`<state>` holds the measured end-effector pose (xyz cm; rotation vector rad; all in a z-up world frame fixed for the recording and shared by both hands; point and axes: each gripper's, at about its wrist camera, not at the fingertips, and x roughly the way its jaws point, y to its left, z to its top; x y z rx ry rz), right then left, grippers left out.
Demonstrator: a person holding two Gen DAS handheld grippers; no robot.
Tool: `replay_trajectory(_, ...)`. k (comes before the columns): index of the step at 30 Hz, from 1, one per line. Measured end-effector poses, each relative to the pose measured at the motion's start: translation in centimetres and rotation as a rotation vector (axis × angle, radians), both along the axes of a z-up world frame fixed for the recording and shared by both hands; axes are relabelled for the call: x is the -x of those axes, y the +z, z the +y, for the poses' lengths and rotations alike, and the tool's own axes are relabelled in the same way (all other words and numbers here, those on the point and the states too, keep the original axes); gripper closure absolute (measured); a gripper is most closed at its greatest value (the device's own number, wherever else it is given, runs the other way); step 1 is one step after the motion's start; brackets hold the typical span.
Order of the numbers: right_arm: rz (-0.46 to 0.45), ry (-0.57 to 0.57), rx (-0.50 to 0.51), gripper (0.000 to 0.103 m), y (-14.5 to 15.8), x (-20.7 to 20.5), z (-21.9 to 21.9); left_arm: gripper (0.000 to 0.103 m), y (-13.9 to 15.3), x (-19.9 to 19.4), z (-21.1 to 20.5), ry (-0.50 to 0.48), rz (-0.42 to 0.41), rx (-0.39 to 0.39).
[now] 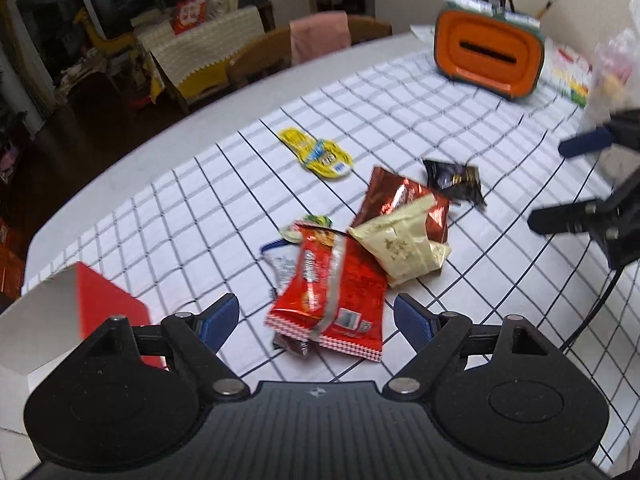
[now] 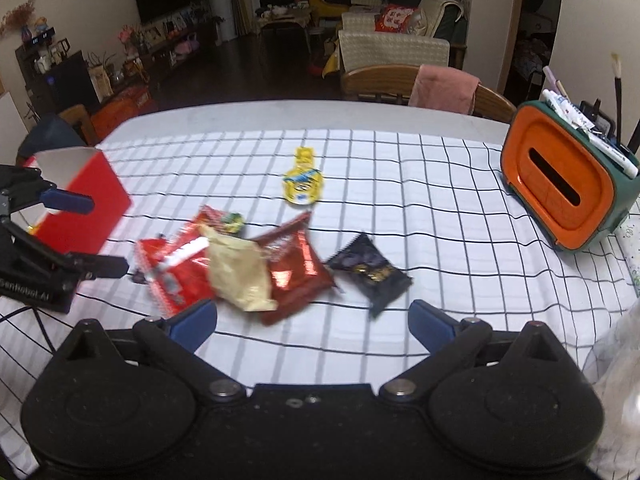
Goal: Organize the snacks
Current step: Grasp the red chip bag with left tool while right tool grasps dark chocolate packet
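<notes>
Right wrist view shows a counter under a white cloth with dark grid lines. Shiny snack packets lie heaped mid-counter, beside an open red cardboard box. Both the left gripper and right gripper have fingers wide apart, holding nothing. Behind is a dim living room.

Dim indoor light, motion blur throughout, heavy fisheye bending at edges.
</notes>
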<state>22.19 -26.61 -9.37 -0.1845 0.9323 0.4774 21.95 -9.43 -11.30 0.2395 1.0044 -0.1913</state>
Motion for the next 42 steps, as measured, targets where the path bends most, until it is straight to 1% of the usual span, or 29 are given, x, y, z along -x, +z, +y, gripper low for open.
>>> replay_trajectory(3,0.012,0.016,0.02,0.002,-1.4,-1.8,-0.7,0.018,-1.7,-1.3,-1.0,-0.004,0.05,-0.025)
replay_trajectory(6,0.034,0.017,0.023,0.006,-2.9,-3.7,-1.4,0.018,-3.2,-2.3,-1.7,-0.004,0.078,-0.054)
replay_trajectory(8,0.034,0.028,0.046,0.007,-3.9,-4.8,-1.5,0.018,-4.0,-2.8,-1.9,0.007,0.098,-0.064)
replay_trajectory(10,0.028,0.048,0.075,0.011,-5.0,-5.6,-1.5,0.018,-4.5,-3.3,-2.1,0.009,0.108,-0.077)
replay_trajectory(11,0.025,0.061,0.097,0.015,-5.5,-6.1,-1.4,0.018,-4.7,-3.5,-2.3,0.005,0.107,-0.091)
replay_trajectory(13,0.01,0.094,0.136,0.015,-6.3,-6.9,-1.3,0.018,-5.3,-3.8,-2.7,-0.008,0.11,-0.129)
replay_trajectory(15,0.005,0.134,0.152,0.017,-7.0,-7.6,-1.3,0.018,-5.9,-4.1,-3.1,-0.019,0.118,-0.168)
replay_trajectory(18,0.015,0.171,0.177,0.021,-8.0,-8.4,-0.9,0.018,-6.5,-4.4,-3.5,-0.023,0.138,-0.173)
replay_trajectory(22,-0.006,0.231,0.204,0.023,-8.8,-8.6,0.0,0.018,-7.1,-4.8,-4.1,-0.03,0.142,-0.191)
replay_trajectory(28,-0.019,0.26,0.221,0.029,-9.8,-9.3,0.7,0.016,-8.1,-5.4,-4.7,-0.023,0.156,-0.208)
replay_trajectory(31,-0.024,0.261,0.206,0.034,-10.1,-9.5,0.8,0.016,-8.4,-5.6,-4.7,-0.01,0.159,-0.208)
replay_trajectory(33,-0.026,0.254,0.189,0.044,-10.1,-9.4,0.7,0.016,-8.5,-5.8,-4.7,0.002,0.161,-0.198)
replay_trajectory(34,-0.026,0.249,0.182,0.046,-10.1,-9.4,0.6,0.017,-8.4,-5.8,-4.7,0.008,0.162,-0.19)
replay_trajectory(36,-0.023,0.239,0.167,0.059,-10.0,-9.4,0.5,0.018,-8.4,-5.8,-4.5,0.02,0.163,-0.172)
replay_trajectory(38,-0.026,0.227,0.161,0.065,-9.9,-9.2,0.3,0.021,-8.3,-5.8,-4.4,0.032,0.161,-0.162)
replay_trajectory(39,-0.027,0.218,0.16,0.066,-9.9,-9.0,0.2,0.023,-8.2,-5.7,-4.3,0.037,0.161,-0.159)
replay_trajectory(42,-0.023,0.182,0.139,0.069,-9.7,-8.5,-0.3,0.024,-8.0,-5.3,-4.3,0.049,0.156,-0.159)
